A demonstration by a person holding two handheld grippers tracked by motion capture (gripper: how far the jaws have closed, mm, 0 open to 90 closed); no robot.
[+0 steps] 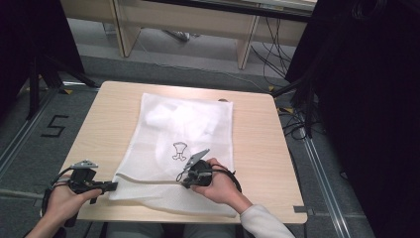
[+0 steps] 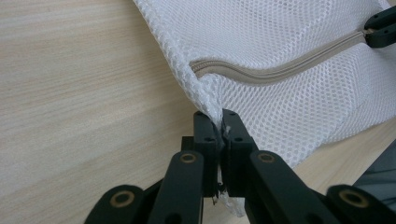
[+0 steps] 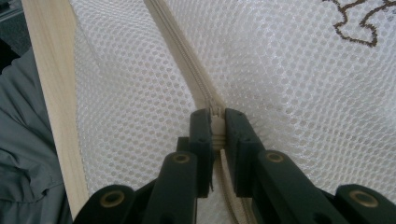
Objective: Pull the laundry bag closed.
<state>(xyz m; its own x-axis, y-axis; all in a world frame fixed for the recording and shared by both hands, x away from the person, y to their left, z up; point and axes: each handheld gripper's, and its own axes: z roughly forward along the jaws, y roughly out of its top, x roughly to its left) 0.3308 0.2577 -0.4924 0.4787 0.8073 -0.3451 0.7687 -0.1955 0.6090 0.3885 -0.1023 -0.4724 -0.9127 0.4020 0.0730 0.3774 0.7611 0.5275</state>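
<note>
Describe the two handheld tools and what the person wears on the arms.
Both tools are black. The left tool carries a grey three-cornered plate on top and a black cable looping by the wrist. The right tool has the same plate and a black cable. Up close, the jaw links show brass-coloured pivot pins. The right sleeve is white.

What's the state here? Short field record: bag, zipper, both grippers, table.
bag: white mesh bag lying flat on the table, small dark print on top
zipper: beige zipper along the bag's near edge
left gripper: left gripper shut on the bag's corner by the zipper's end
right gripper: right gripper shut on the zipper, farther along it
table: light wooden table
</note>
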